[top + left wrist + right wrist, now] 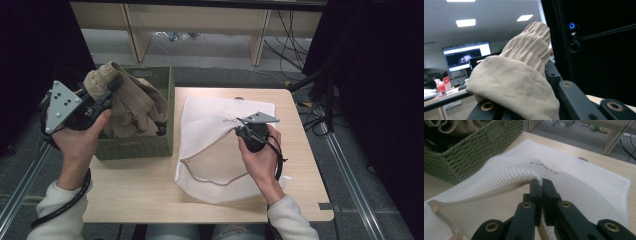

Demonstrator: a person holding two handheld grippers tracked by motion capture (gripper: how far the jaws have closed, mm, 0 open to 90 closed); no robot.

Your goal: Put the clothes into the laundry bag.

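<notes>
My left gripper [107, 92] raised over the green basket [135, 145], jaws clamped on a beige garment [132, 107], left hand [77, 137] wrapped round the body, my right gripper [240, 131] to the right of the basket, low, jaws pinched tight on white mesh bag [210, 150], right hand [262, 160] gripping from behind.

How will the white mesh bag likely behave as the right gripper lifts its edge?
Probably floppy: the white mesh bag already drapes and folds where the right gripper, shut on its edge, raises it. It looks thin and open-weave, so likely light. The rest may drag across the table rather than lift flat.
</notes>
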